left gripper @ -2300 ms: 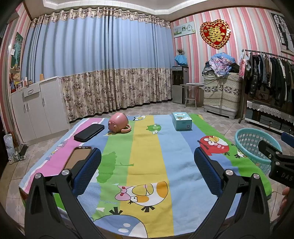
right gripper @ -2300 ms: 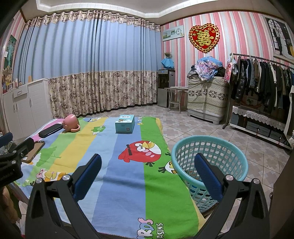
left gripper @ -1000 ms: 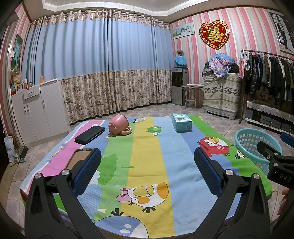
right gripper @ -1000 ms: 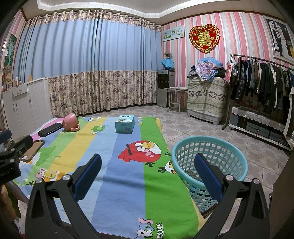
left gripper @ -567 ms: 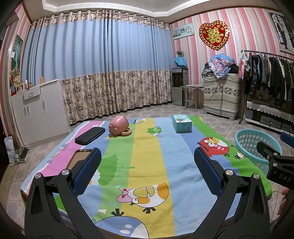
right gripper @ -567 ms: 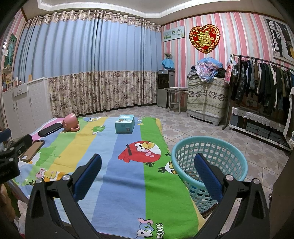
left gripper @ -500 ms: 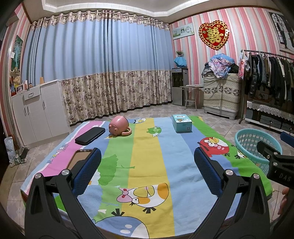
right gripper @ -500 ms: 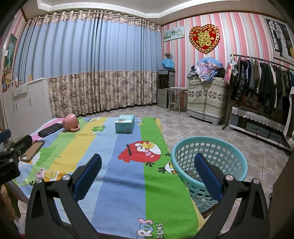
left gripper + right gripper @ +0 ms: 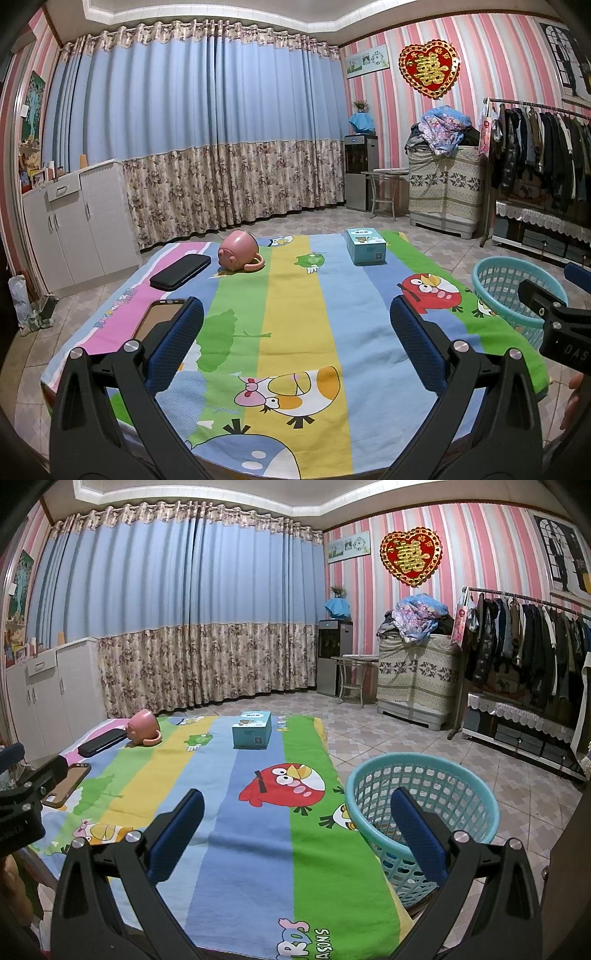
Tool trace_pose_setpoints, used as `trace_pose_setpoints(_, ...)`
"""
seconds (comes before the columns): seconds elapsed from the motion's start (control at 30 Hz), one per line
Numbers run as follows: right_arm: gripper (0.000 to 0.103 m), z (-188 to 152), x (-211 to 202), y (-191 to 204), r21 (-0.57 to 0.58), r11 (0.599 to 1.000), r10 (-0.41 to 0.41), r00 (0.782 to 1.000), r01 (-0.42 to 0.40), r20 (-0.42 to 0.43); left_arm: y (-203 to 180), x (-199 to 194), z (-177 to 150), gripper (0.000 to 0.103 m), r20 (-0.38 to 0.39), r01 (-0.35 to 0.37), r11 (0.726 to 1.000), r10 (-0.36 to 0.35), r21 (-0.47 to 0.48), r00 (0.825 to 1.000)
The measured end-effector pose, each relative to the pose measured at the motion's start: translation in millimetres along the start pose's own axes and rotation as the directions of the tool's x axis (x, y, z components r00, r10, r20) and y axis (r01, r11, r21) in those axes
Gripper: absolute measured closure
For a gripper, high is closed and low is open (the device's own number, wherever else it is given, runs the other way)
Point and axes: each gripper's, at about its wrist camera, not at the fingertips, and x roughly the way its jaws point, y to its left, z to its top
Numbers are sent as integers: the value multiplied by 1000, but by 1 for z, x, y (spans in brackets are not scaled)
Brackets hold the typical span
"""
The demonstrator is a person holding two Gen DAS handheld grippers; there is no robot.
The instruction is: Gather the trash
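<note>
Room: pink-striped walls, blue curtains (image 9: 207, 122) with a floral lower band, tiled floor, white cabinet (image 9: 74, 221) at left, clothes rack (image 9: 524, 646) at right. A table covered by a striped cartoon-bird cloth (image 9: 295, 314) fills the foreground.

On the cloth, far end: pink mug (image 9: 240, 255) lying on its side, handle toward the camera; black case (image 9: 180, 271) just left of it; light-blue carton (image 9: 365, 246) well to the right, upright, apart from the other items. Near left edge: phone in a brown case (image 9: 157, 319), partly hidden behind the left finger.

Teal plastic basket (image 9: 421, 812) stands on the floor just beside the table's right edge; what lies inside it cannot be made out.

Left gripper (image 9: 295, 332): jaws wide apart, nothing between them, hovering over the near end of the cloth. Right gripper (image 9: 295, 814): jaws wide apart, holding nothing, over the cloth's right side, its right finger (image 9: 417, 830) in front of the basket.
</note>
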Motion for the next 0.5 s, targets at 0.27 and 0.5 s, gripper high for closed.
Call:
trace_pose_setpoints(0.27,4,0,1,0,-3,1000,2,1000,-2,-2,-1,-1,-1,5,0,0,1000,0,2,1000)
trace_pose_setpoints(0.5,4,0,1,1,-2,1000,2,1000,-2,-1,-1,0,-1,5,0,-1,1000,1,4,1000)
